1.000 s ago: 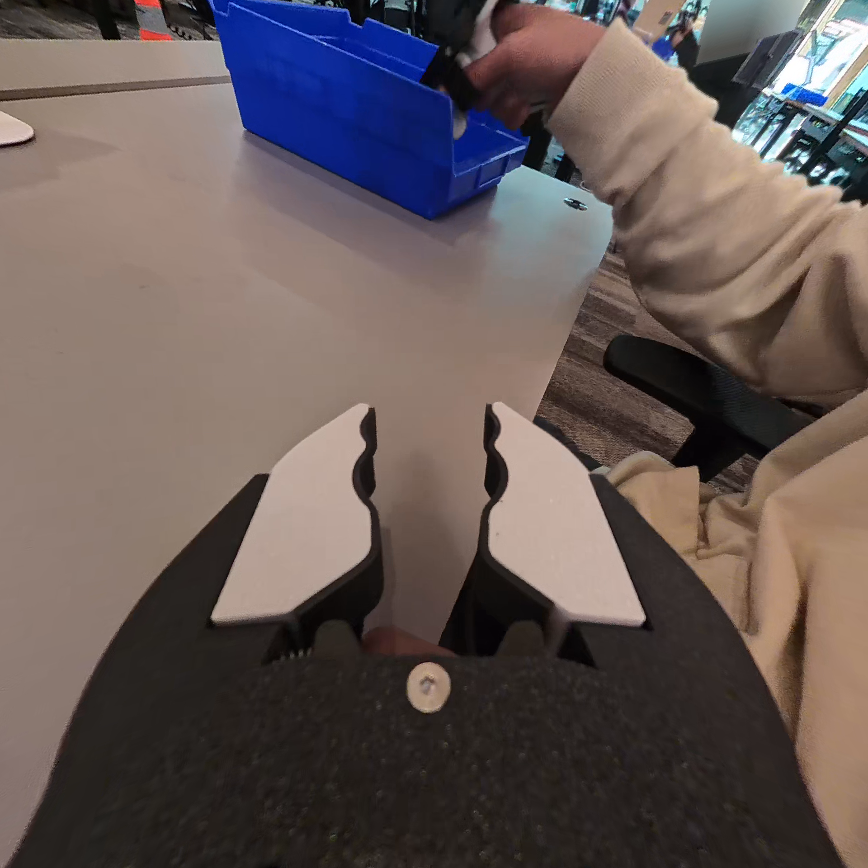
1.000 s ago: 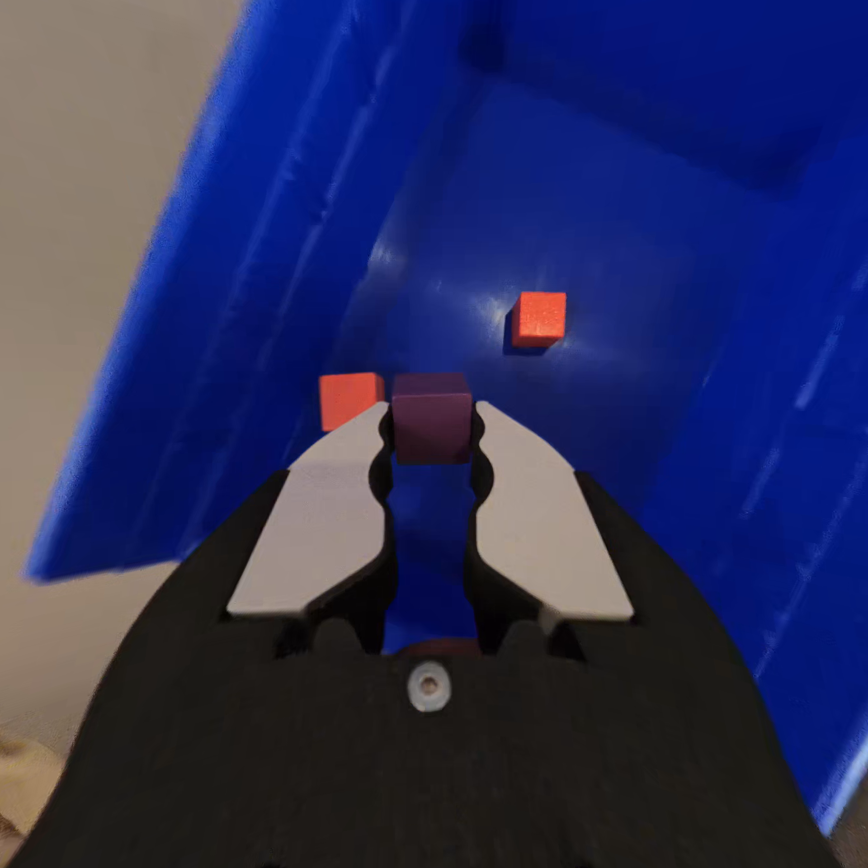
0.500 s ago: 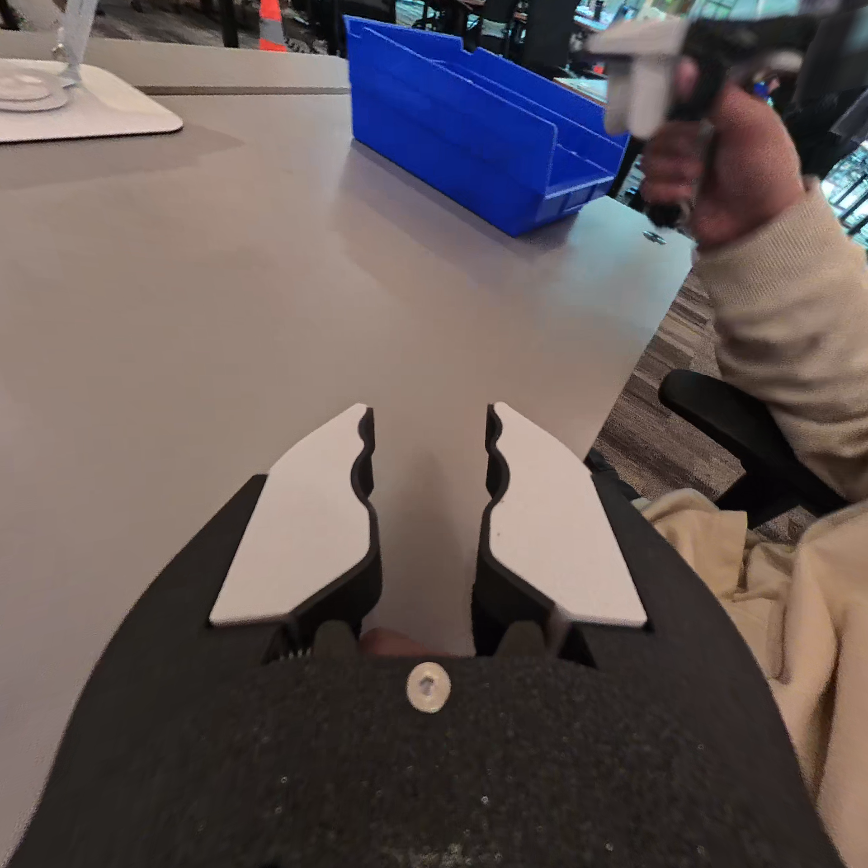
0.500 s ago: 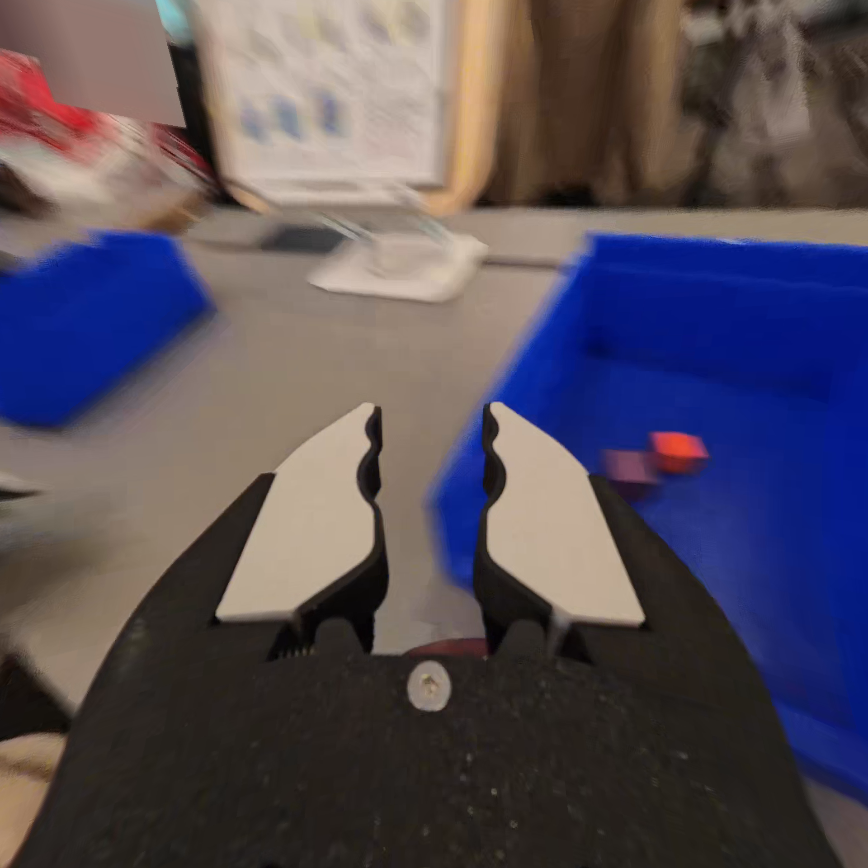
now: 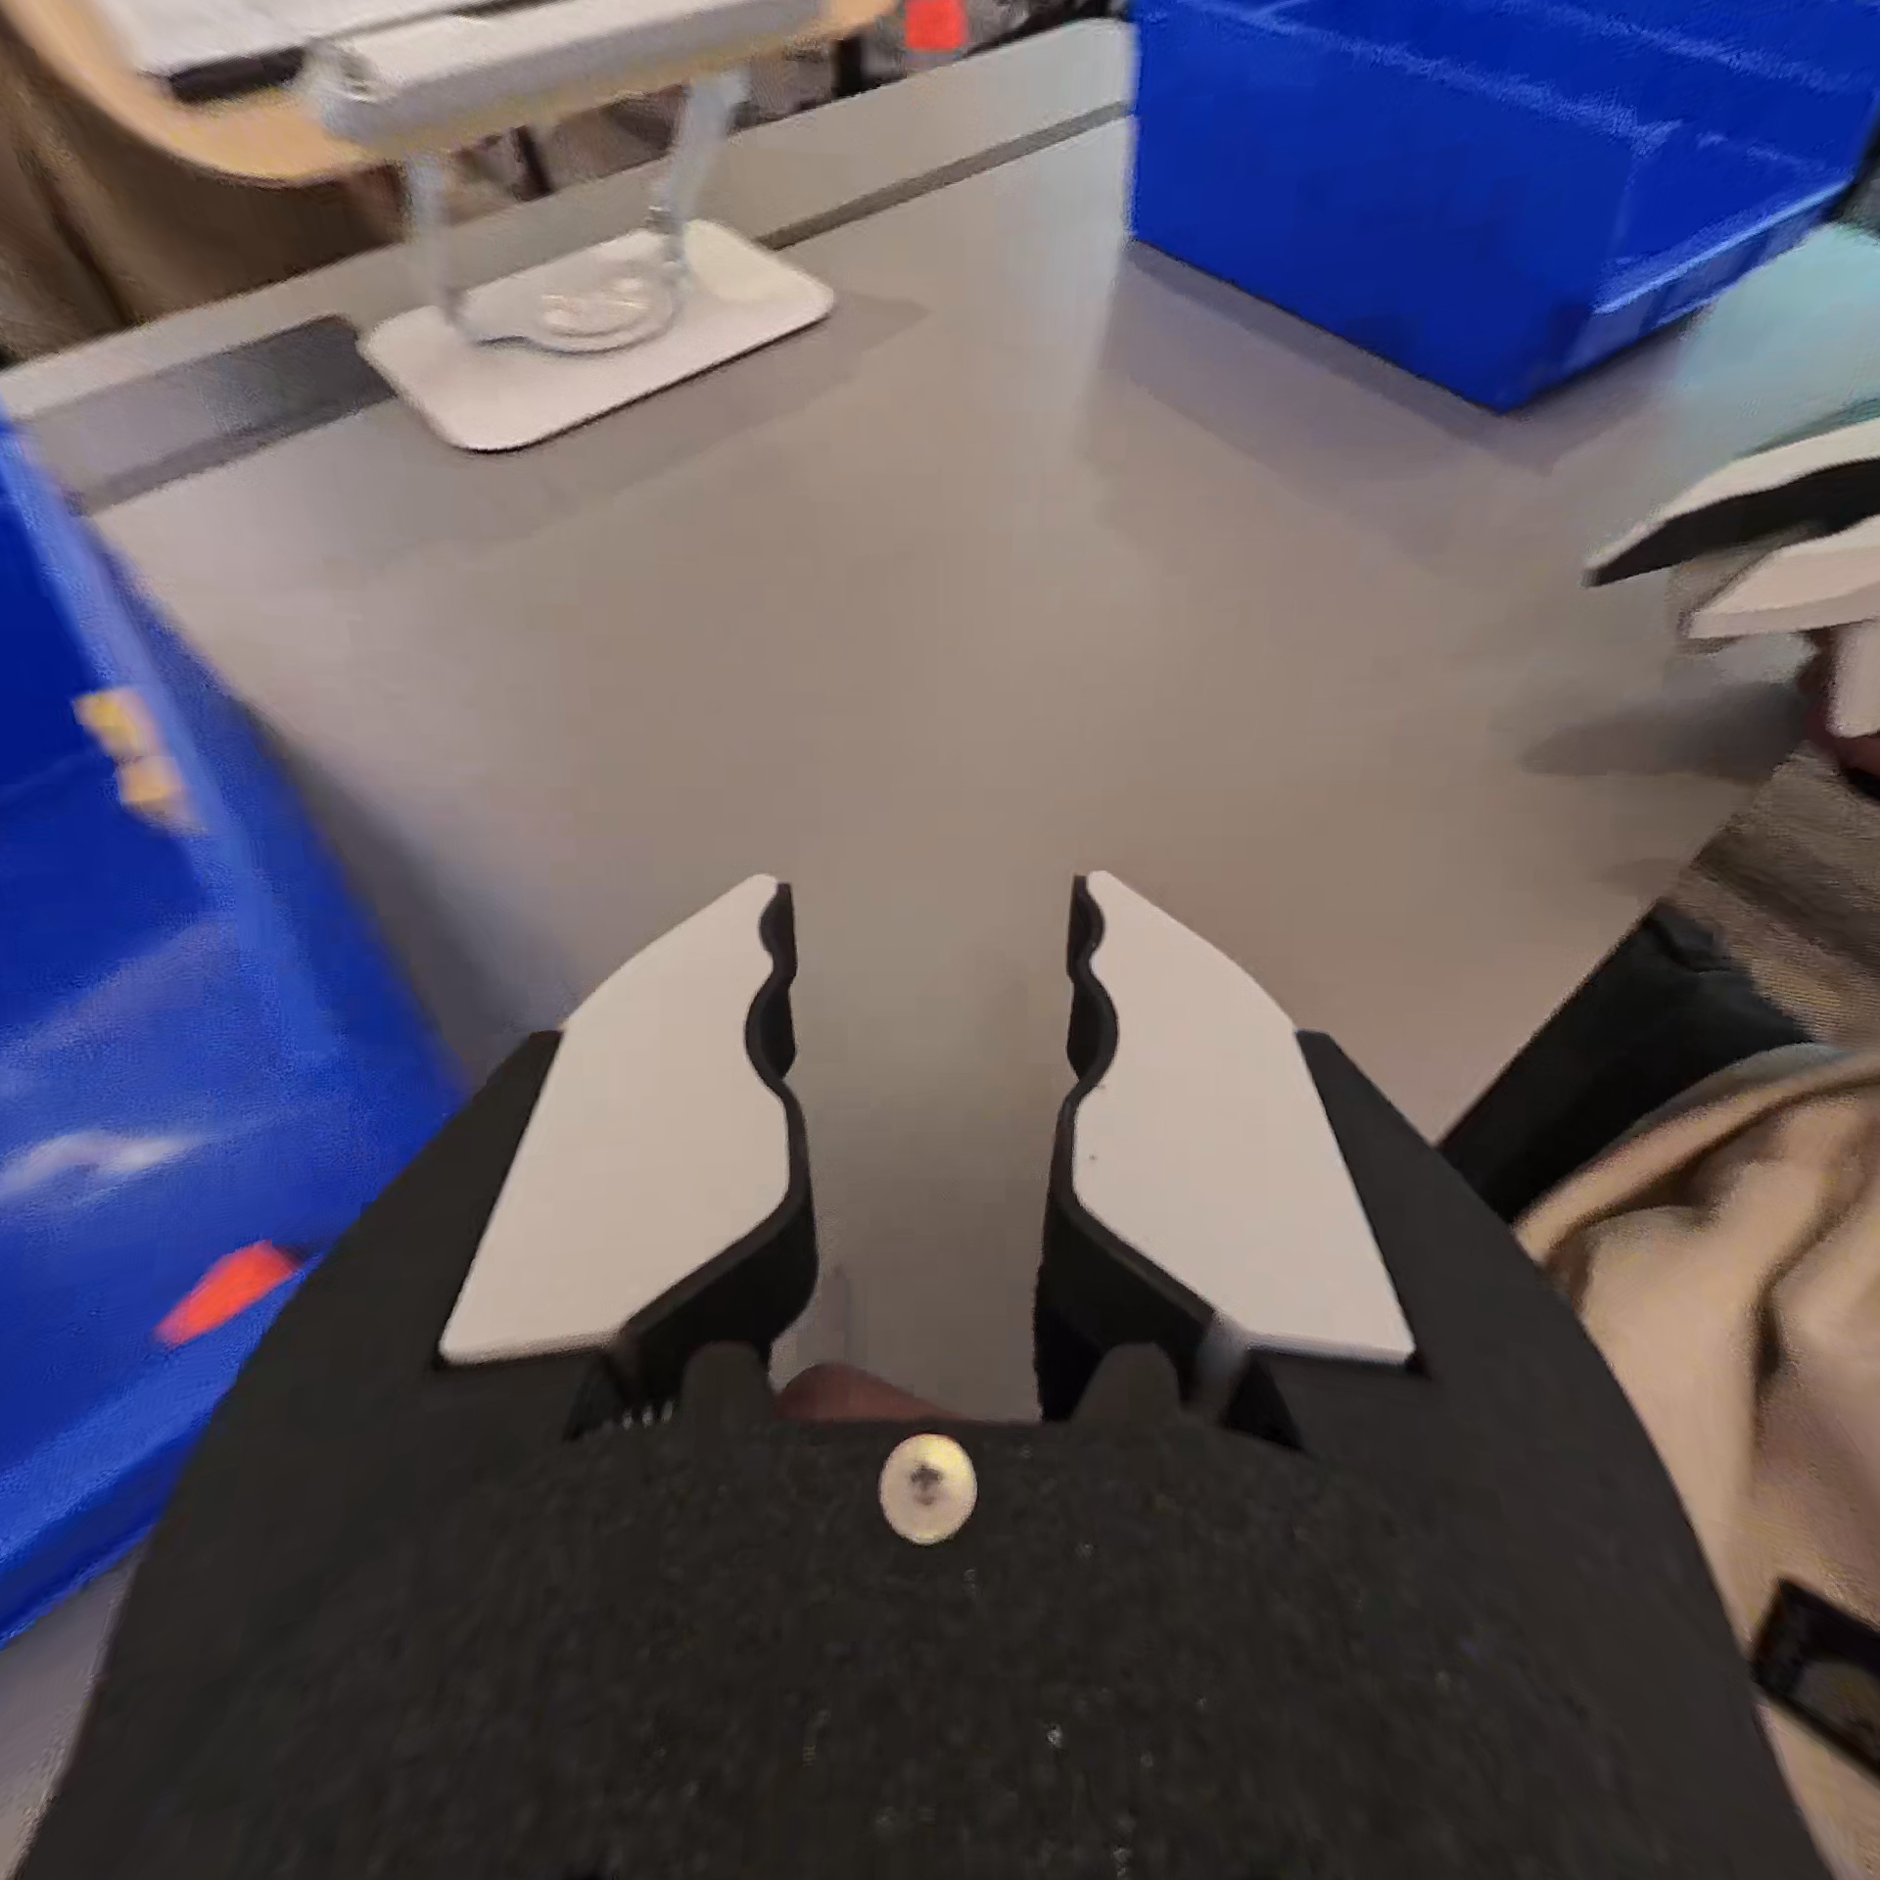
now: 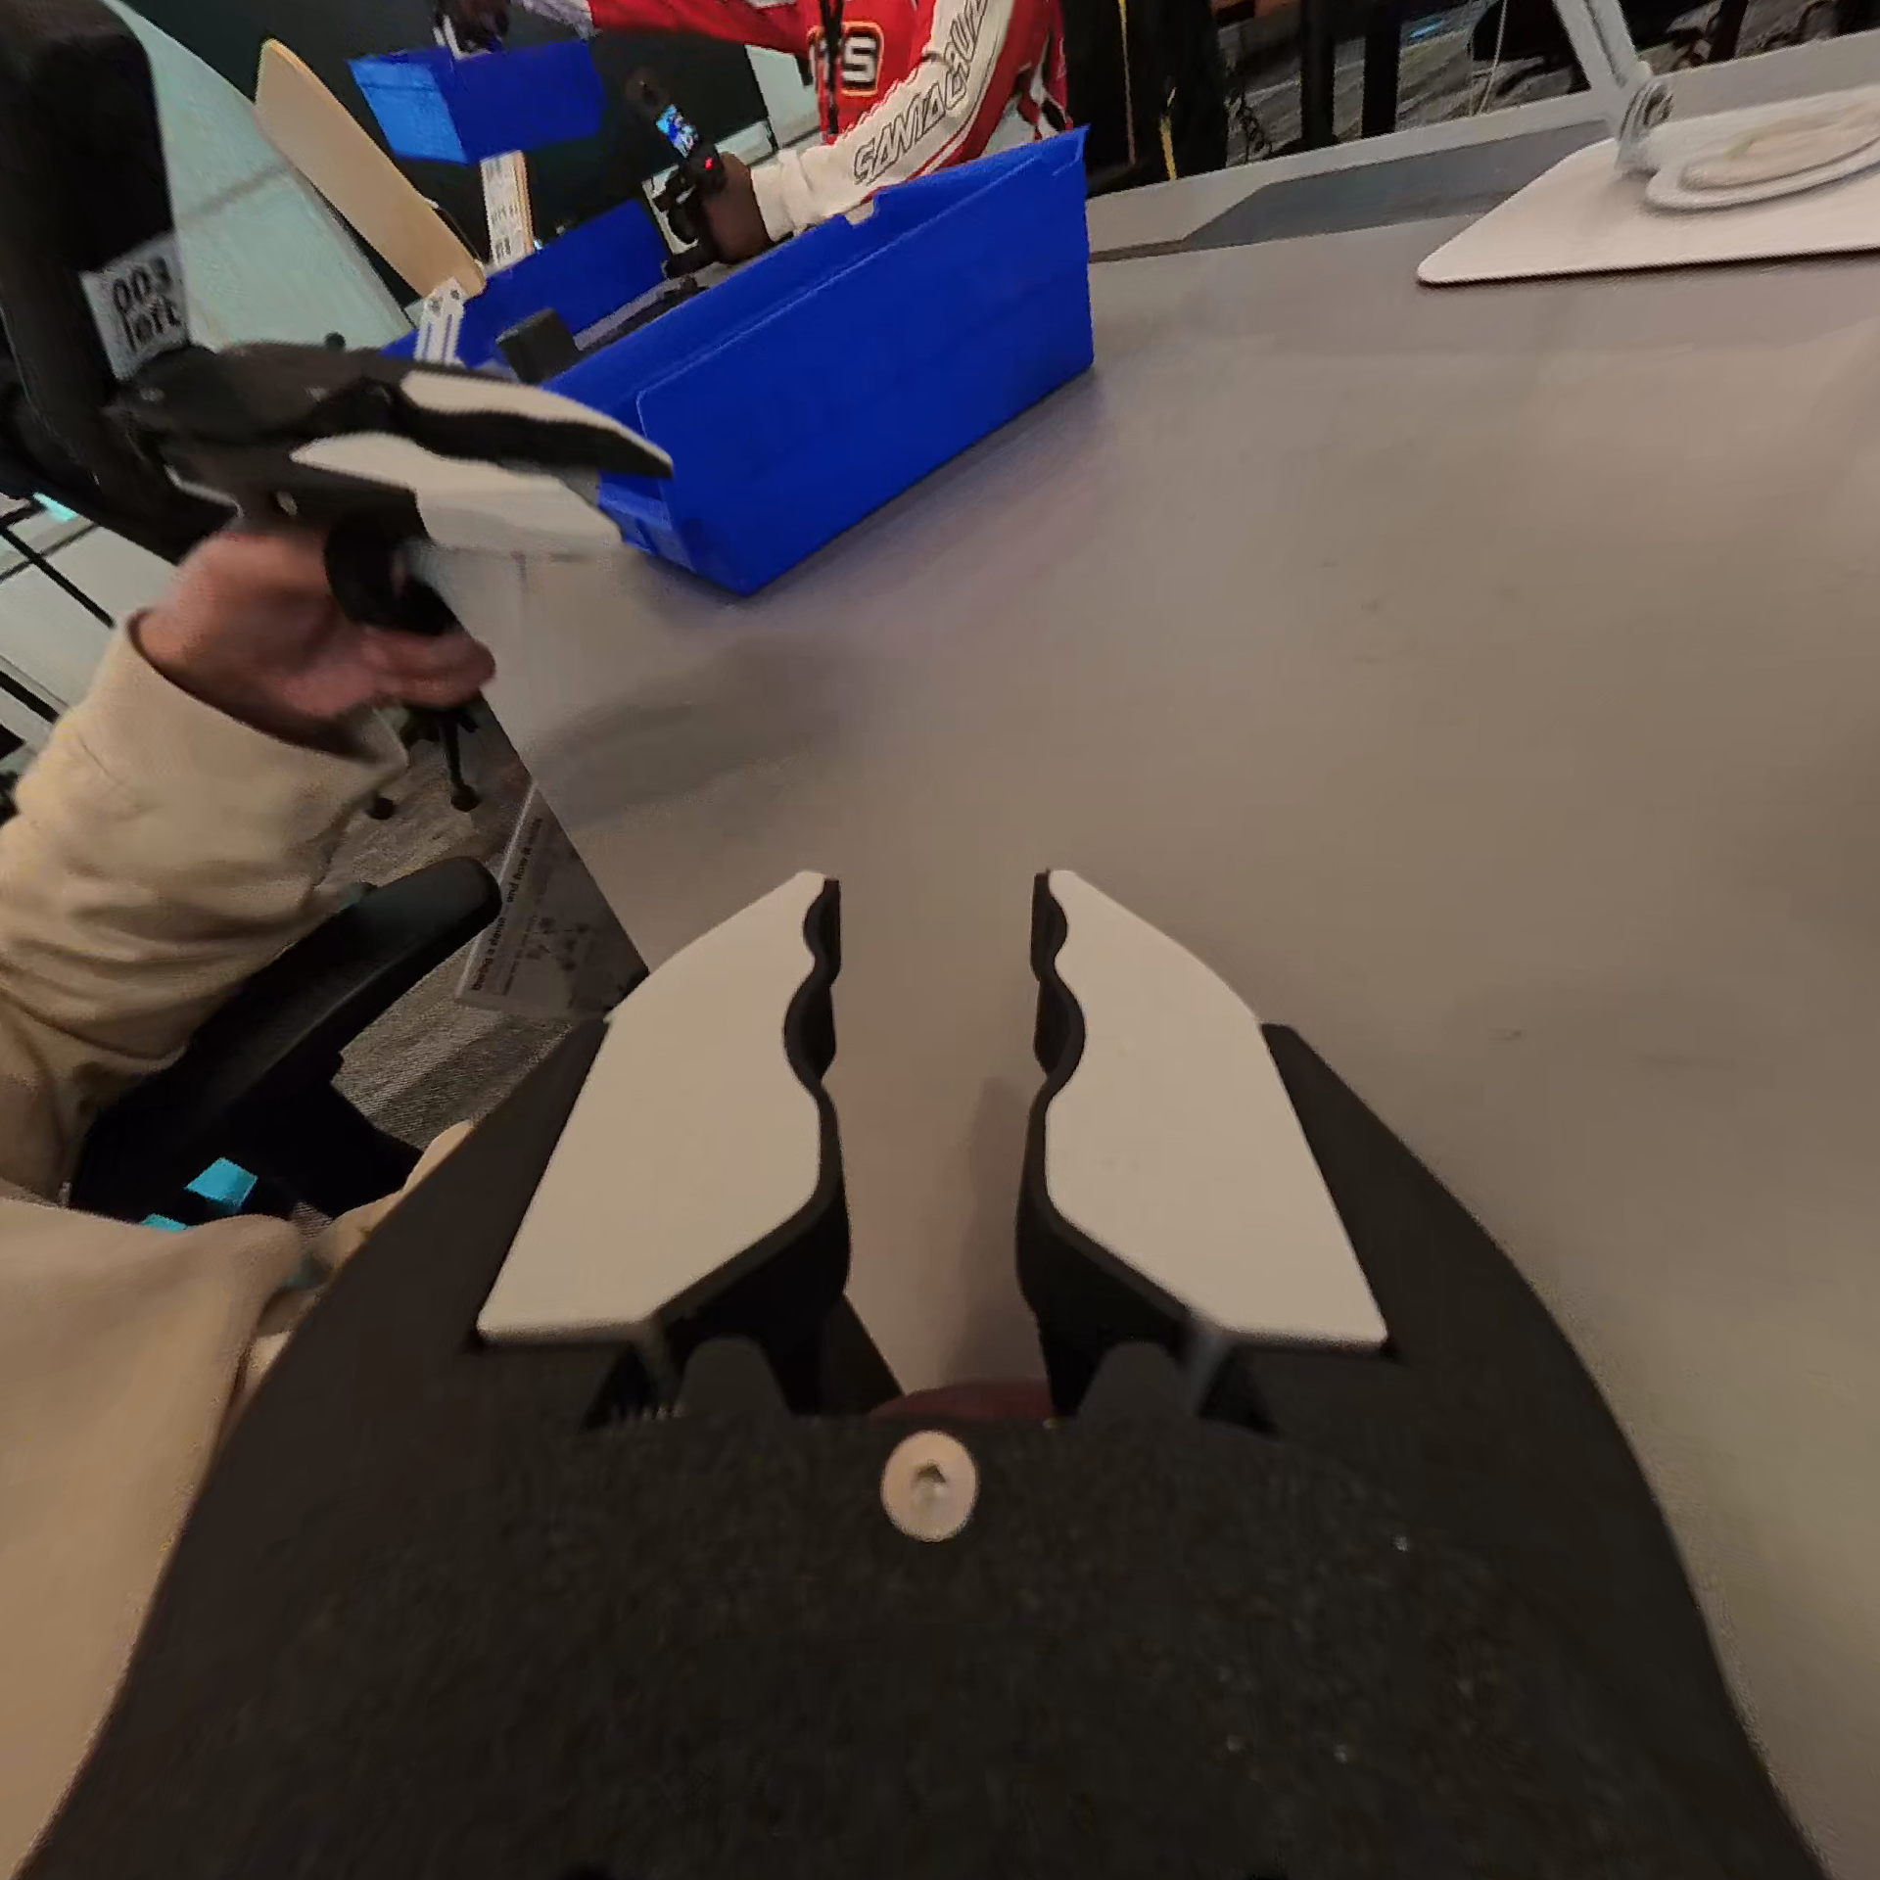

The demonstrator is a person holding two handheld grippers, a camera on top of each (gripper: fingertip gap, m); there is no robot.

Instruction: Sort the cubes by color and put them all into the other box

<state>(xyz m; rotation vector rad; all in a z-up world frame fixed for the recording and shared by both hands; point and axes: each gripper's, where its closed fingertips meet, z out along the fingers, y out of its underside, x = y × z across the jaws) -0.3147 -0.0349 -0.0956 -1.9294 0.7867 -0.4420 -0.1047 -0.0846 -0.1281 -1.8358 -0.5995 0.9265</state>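
In the left wrist view my left gripper [image 5: 931, 895] is open and empty above the bare grey table [image 5: 916, 610]. A blue box [image 5: 153, 1068] stands close on its left, blurred, with a red cube [image 5: 229, 1292] inside. A second blue box [image 5: 1475, 183] stands at the far right. My right gripper [image 5: 1643, 602] shows at the right edge. In the right wrist view my right gripper [image 6: 936, 885] is open and empty over the table [image 6: 1323, 661]. The left gripper [image 6: 641, 504] hovers at the near end of a blue box [image 6: 865, 356].
A white stand with a flat base [image 5: 600, 336] sits at the back of the table, also in the right wrist view [image 6: 1648, 224]. A black chair armrest [image 6: 305, 977] and the person's beige sleeve [image 6: 153, 865] are at the table's near edge. Another person [image 6: 916, 92] works behind. About 25 cm separates my left fingertips from my right. The red cube [image 5: 229, 1292] sits 15 cm or so from the ends of my left fingers.
My right gripper let go of the purple cube inside the blue box, pulled out and swung left over the table. My left gripper swung left toward the other box and opened a little wider.
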